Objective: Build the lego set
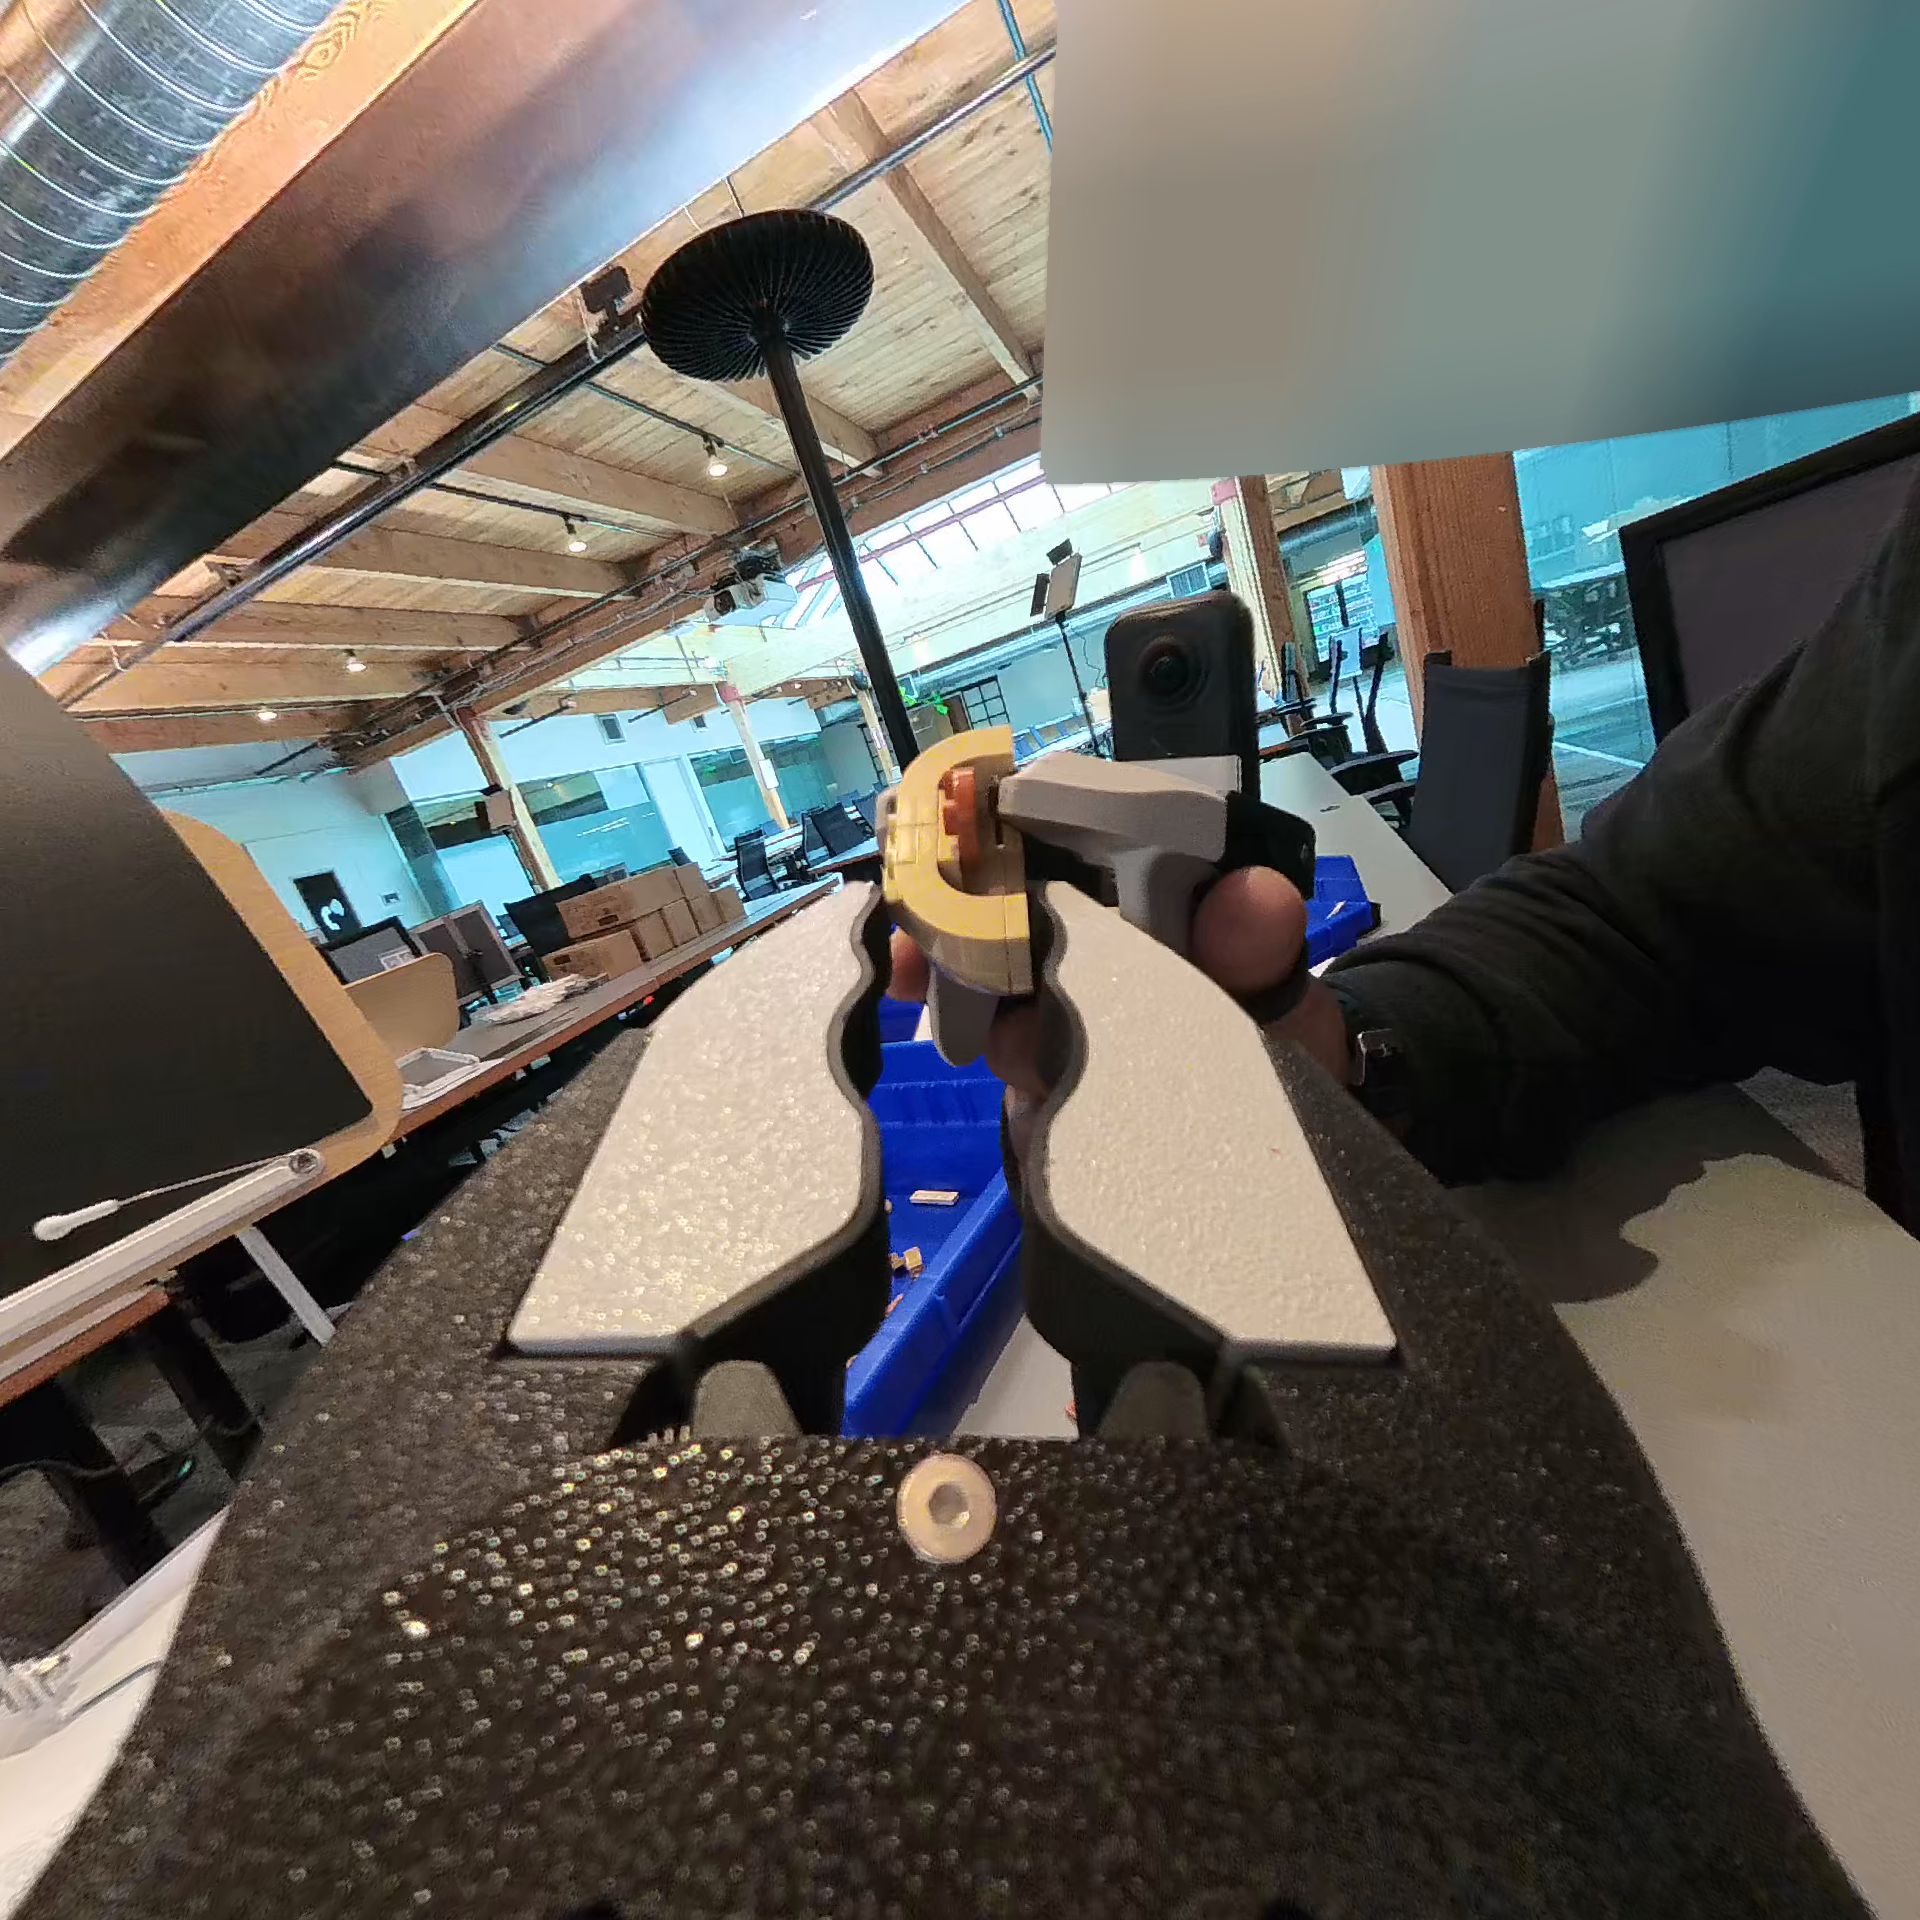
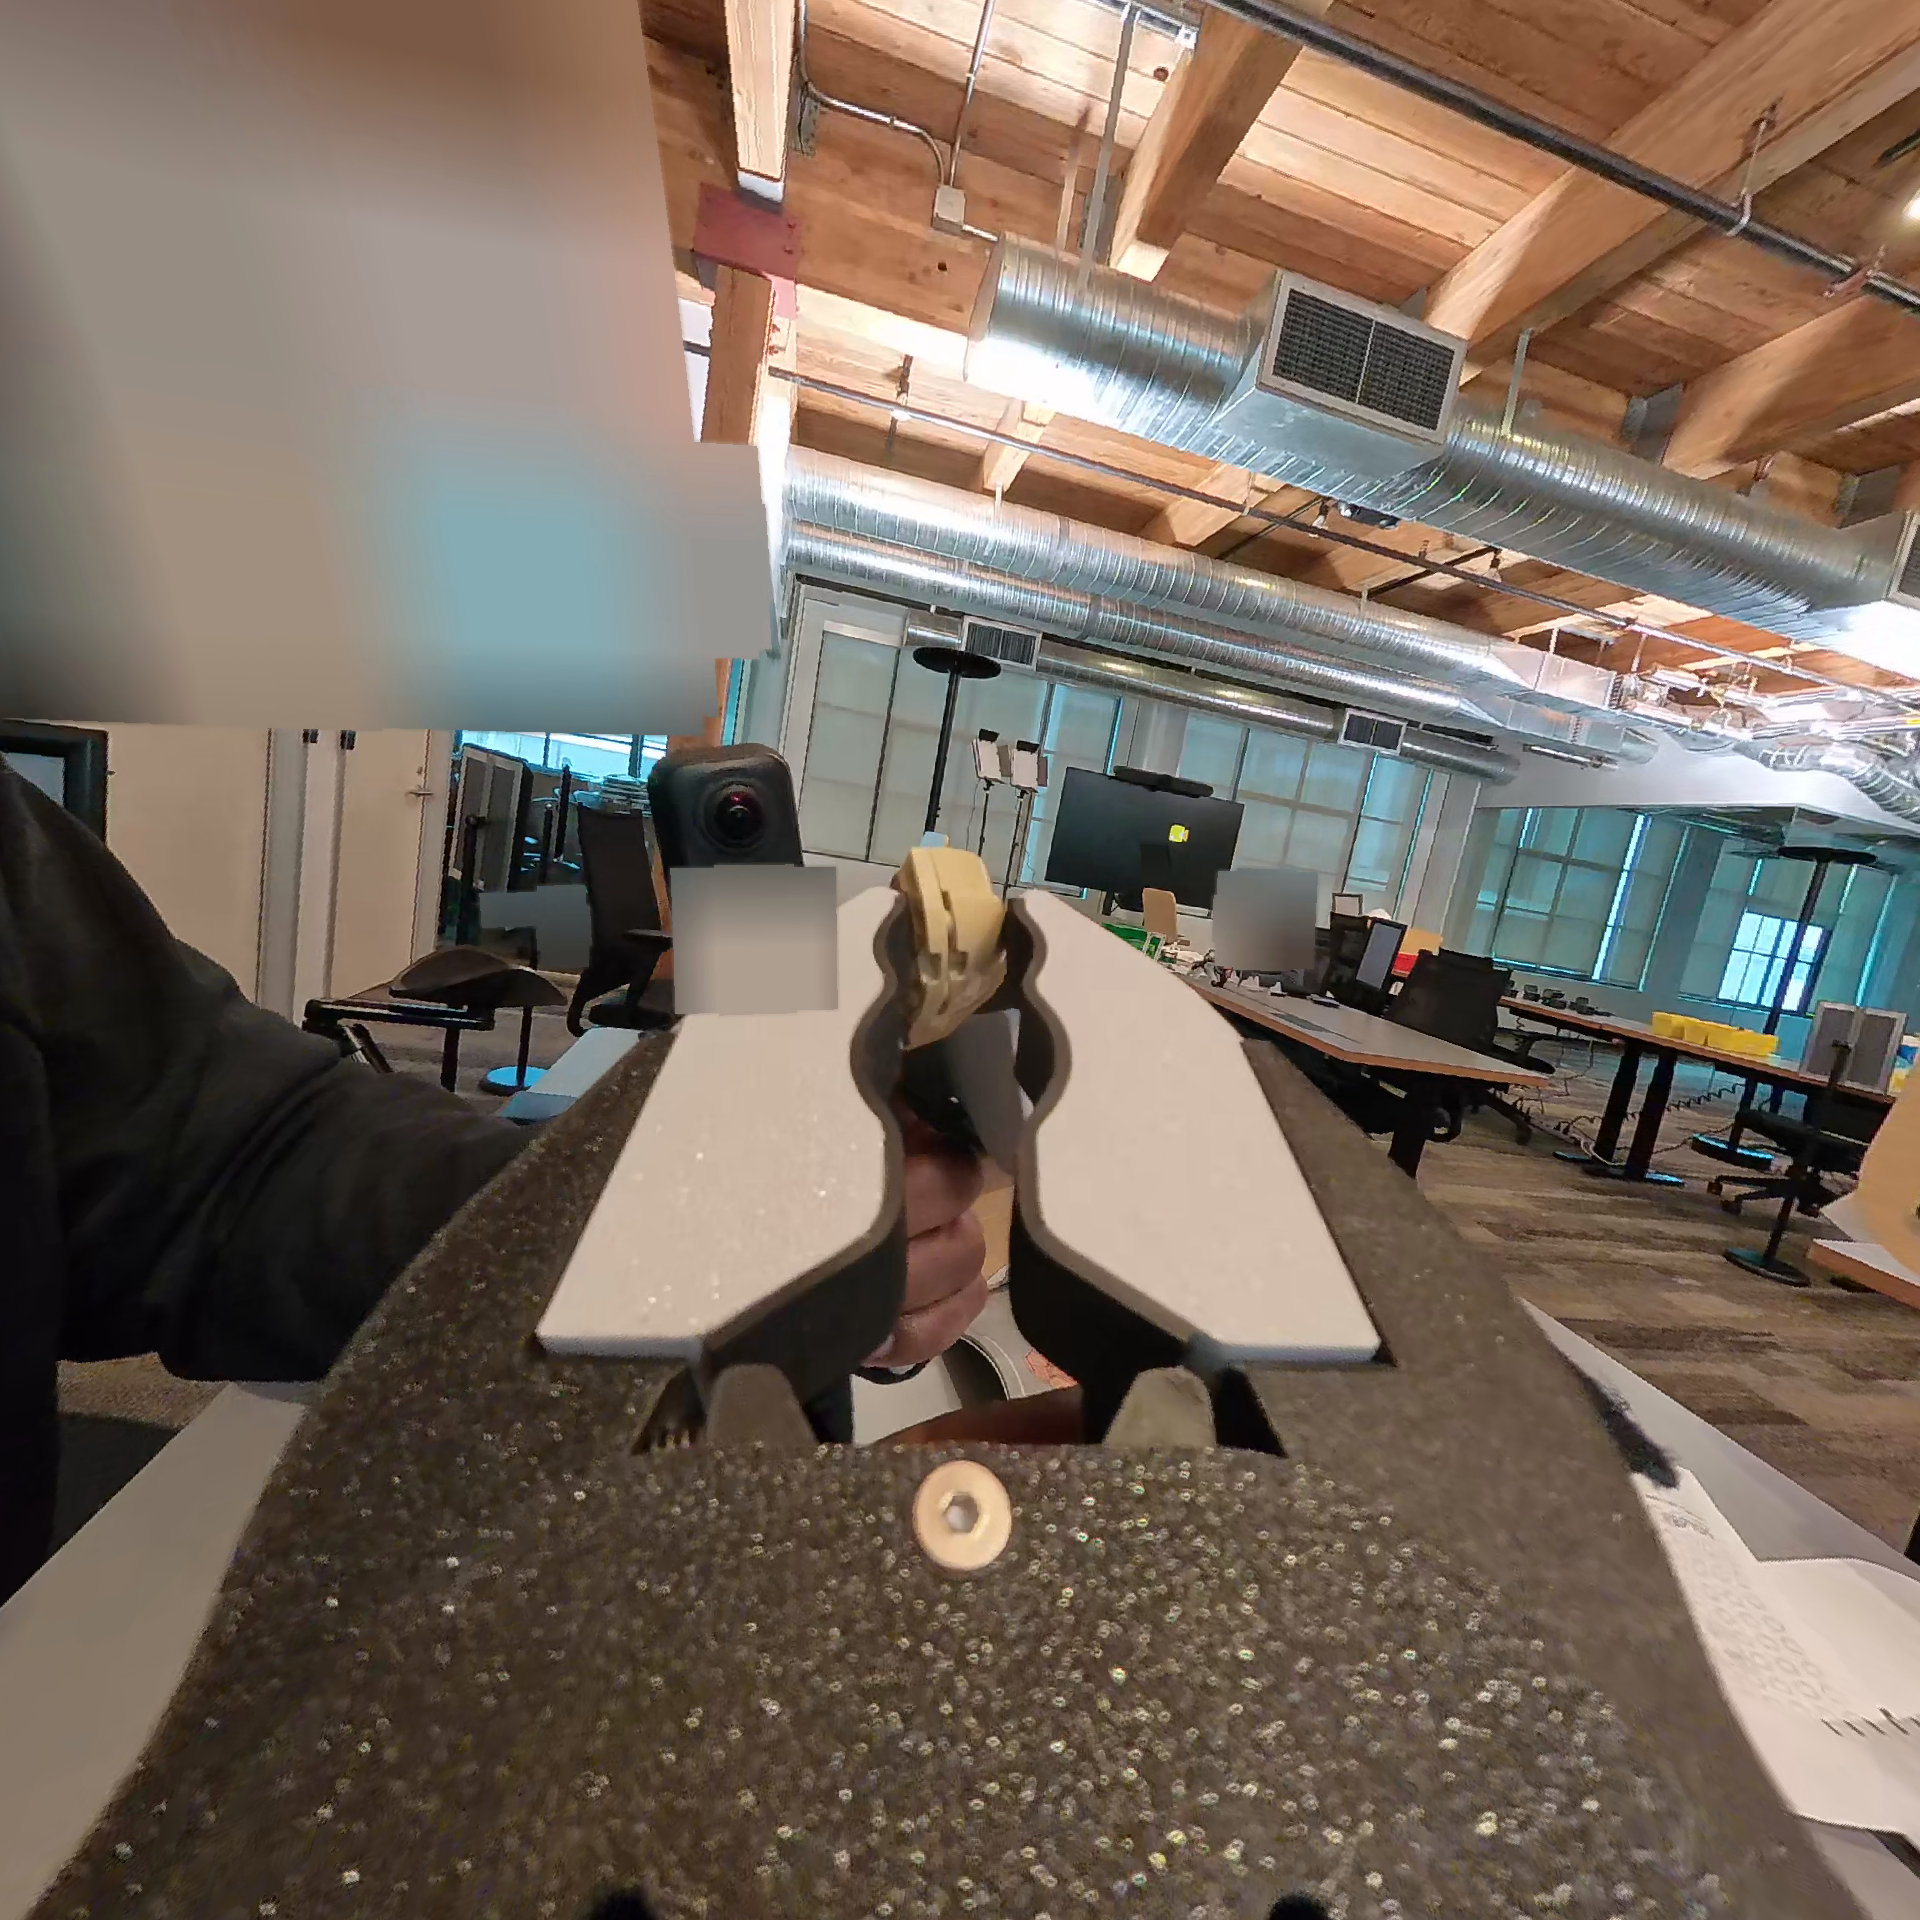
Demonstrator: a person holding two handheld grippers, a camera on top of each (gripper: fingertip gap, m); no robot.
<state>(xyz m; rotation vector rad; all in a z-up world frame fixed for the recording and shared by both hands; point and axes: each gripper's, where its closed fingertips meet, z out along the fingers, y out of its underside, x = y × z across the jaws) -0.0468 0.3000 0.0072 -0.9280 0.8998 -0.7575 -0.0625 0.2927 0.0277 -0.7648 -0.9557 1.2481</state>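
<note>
At the centre of the left wrist view we hold a tan lego assembly (image 1: 961, 862), a curved arch-like piece with a small orange brick (image 1: 961, 802) set in its upper inner edge. Our left gripper (image 1: 961, 935) is closed on its lower part, one fingertip on each side, so the arch stands up past the tips. From the right of the frame our right gripper (image 1: 1049, 805) reaches in, its grey fingers meeting the assembly at the orange brick; they look pressed together there, though how firmly they bite is hard to tell from this angle. A hand (image 1: 1242, 940) in a dark sleeve (image 1: 1662, 894) wraps the handle behind it, with a small black camera (image 1: 1179, 675) standing above.

In the right wrist view the same tan assembly (image 2: 951, 951) sits at upper centre, pinched edge-on between the tips of our right gripper (image 2: 956, 961). The grey finger of the other gripper (image 2: 977, 1081) and the hand (image 2: 940, 1278) holding it show in the narrow gap below.

Below the assembly in the left wrist view lies a blue bin (image 1: 935, 1195) with a few small loose pieces on its floor; its rim runs down toward the lower centre. A pale table (image 1: 1714, 1351) spreads to the lower right, open along that side. A sheet of printed paper (image 2: 1808, 1662) lies at the lower right of the right wrist view. Above and behind the work, the room is open up to the wooden ceiling.
</note>
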